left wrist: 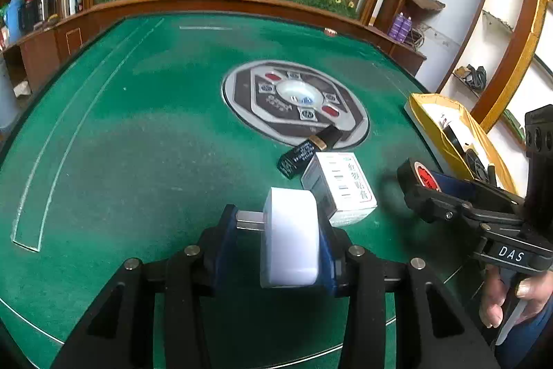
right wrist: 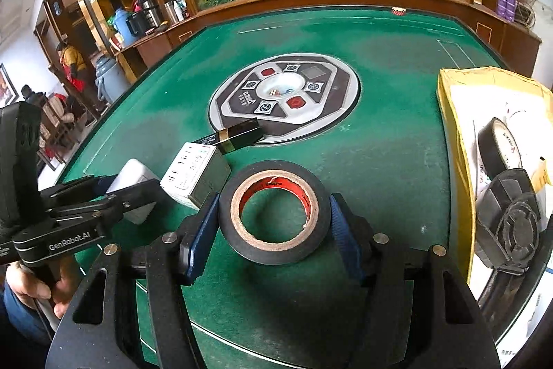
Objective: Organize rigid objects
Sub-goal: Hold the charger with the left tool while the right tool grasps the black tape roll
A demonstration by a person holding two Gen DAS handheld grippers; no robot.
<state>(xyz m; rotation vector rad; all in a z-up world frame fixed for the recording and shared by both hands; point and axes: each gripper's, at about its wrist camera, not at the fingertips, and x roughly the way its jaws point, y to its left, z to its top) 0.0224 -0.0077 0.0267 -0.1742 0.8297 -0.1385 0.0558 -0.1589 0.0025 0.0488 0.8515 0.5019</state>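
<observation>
The right gripper (right wrist: 274, 223) stands astride the roll of black tape (right wrist: 273, 211), which lies flat on the green table (right wrist: 380, 161) with its red-lined core facing up. One blue pad sits at the roll's left flank and one at its right. The left pad looks to touch or nearly touch, while the right shows a thin gap, so I cannot tell whether the grip has bitten. The yellow-edged box (right wrist: 449, 127) at the table's right edge, already holding another tape roll (right wrist: 497, 147), lies just to the right of this hand, so the right hand is the nearer one for a drop there. The left gripper (left wrist: 276, 241) is closed on a white plug adapter (left wrist: 290, 237), prongs pointing left, near the table's front edge beside a small white carton (left wrist: 342, 189) and a black tube (left wrist: 307, 154).
</observation>
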